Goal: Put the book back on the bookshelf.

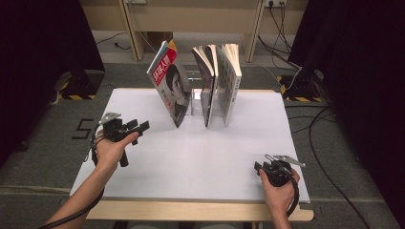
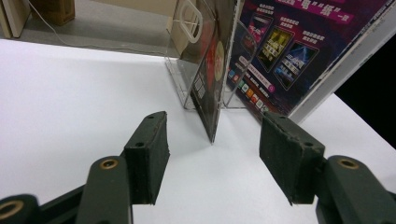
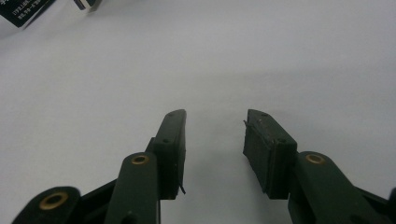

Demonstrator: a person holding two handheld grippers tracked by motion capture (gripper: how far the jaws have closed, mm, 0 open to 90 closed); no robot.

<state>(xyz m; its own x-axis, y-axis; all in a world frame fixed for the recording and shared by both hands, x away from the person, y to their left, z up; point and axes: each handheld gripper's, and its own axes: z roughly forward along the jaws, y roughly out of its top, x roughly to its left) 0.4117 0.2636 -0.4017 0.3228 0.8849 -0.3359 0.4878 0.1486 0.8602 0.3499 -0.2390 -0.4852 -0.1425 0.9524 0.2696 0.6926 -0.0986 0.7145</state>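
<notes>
White tabletop (image 1: 200,157); grey carpet (image 1: 43,157), cables (image 1: 329,138) around.

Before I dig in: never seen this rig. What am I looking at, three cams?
Yes, three cameras, no robot: a person holds hand-operated tongs in each hand. The high view looks down on a white table. Left tongs sit near the leaning magazine; right tongs rest near the front edge. The other two pictures come from cameras riding on the tongs, looking along their black jaws. Left gripper view: jaws apart, aimed at a thin book's lower edge in a clear stand. Right gripper view: jaws apart over bare table. Upright books stand at the back. Nothing is held.
</notes>
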